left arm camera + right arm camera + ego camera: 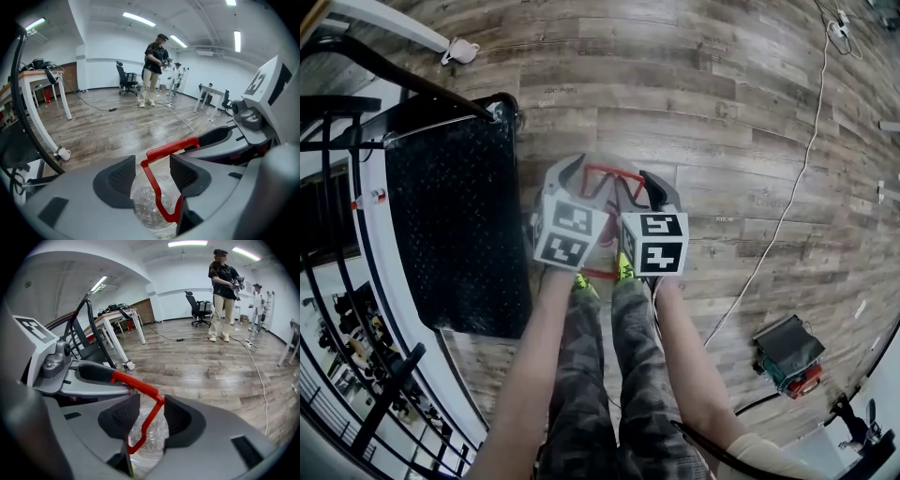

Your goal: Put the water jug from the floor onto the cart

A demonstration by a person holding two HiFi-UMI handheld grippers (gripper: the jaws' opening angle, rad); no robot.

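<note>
Looking down, two arms reach toward the wooden floor. The left gripper and the right gripper are side by side, each with a marker cube on top. The water jug shows only as a red handle between their tips. The rest of it is hidden, so I cannot tell its shape. The black cart stands just to the left. A white cable runs across the floor on the right.

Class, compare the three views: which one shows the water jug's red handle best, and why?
The left gripper view. There the red handle shows its top bar and both legs, looping over the clear jug. The right gripper view shows the bar and one leg. The head view gives only glimpses of it from above.
</note>
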